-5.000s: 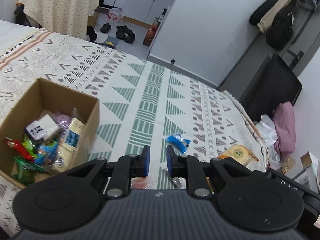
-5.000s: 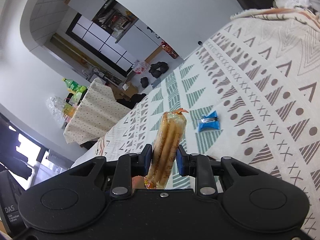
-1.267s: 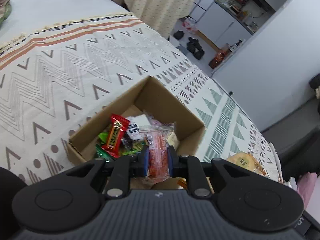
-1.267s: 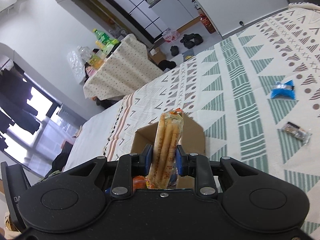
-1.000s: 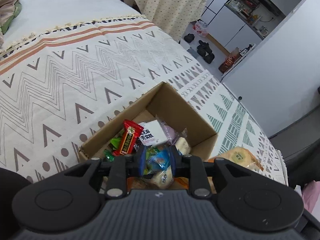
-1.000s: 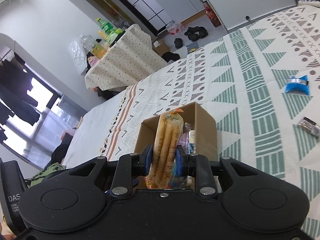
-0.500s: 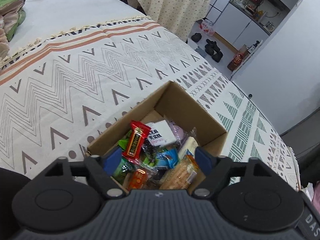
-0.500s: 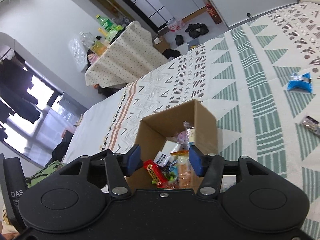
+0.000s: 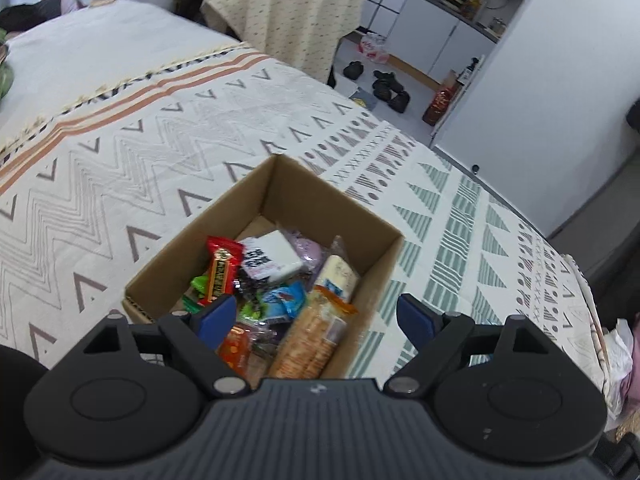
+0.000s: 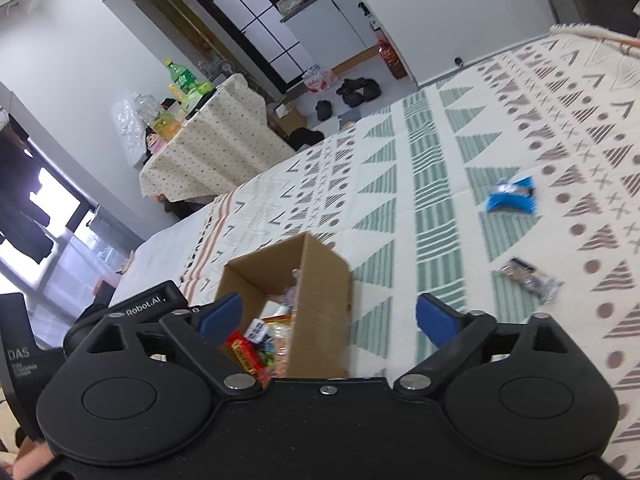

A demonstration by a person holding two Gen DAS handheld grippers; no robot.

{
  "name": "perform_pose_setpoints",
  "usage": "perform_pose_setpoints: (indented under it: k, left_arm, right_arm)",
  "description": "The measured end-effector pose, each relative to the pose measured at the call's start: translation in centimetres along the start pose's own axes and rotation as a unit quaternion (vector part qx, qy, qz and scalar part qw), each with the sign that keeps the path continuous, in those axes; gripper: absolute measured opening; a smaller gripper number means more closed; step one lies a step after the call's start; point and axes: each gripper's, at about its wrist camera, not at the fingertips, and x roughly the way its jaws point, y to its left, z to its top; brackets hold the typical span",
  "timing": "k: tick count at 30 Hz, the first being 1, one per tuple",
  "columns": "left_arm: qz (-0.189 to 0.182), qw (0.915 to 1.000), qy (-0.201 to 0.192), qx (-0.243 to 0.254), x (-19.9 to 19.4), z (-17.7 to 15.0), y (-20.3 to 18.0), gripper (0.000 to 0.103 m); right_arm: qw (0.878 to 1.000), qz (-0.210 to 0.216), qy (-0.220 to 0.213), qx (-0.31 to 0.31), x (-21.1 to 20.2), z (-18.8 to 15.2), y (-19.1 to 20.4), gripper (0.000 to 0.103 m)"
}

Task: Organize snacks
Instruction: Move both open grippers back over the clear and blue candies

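Note:
An open cardboard box (image 9: pixel 296 196) sits on the patterned bedspread, filled with several snacks: a red bar (image 9: pixel 220 270), a white packet (image 9: pixel 270 256), a long biscuit pack (image 9: pixel 310 338) and an orange-red packet (image 9: pixel 236 350). My left gripper (image 9: pixel 316 318) is open and empty just above the box's near side. My right gripper (image 10: pixel 328 318) is open and empty above the box (image 10: pixel 320 296). A blue snack packet (image 10: pixel 512 195) and a clear dark-filled packet (image 10: pixel 530 278) lie on the bedspread to the right.
The bedspread (image 9: pixel 120 152) spreads all around the box. Beyond the bed stand a cloth-covered table (image 9: pixel 288 8) with bottles (image 10: pixel 180 76), shoes (image 9: pixel 390 90) on the floor and a white wall (image 9: pixel 540 80). The left gripper's body (image 10: pixel 24 360) shows at the left in the right wrist view.
Both grippers have opened wide; the orange-red packet and the long biscuit pack that they held now lie in the box. Both views have drawn back slightly from the box.

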Motion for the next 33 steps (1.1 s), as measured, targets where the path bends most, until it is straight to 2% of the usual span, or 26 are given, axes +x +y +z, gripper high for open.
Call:
perform_pose_setpoints:
  k: [13,24,33]
  left_arm:
    - [-0.03,0.9966,0.012,0.075,0.5,-1.7,-4.4,0.09]
    - [-0.052,0.9916,0.05,0.107,1.8,-3.8,-8.0,0.09]
    - [-0.05,0.9884,0.063,0.128,3.1,-5.8,-11.4,0.09]
  right_arm:
    - [0.999,-0.038,-0.02,0.022,-3.1,0.1,-6.0,0.103]
    - [0.997,-0.057,-0.033,0.046,-4.6,0.4,-10.8,0.103]
    - [0.994,-0.071,-0.047,0.074,-5.3,0.4,-14.7,0.103]
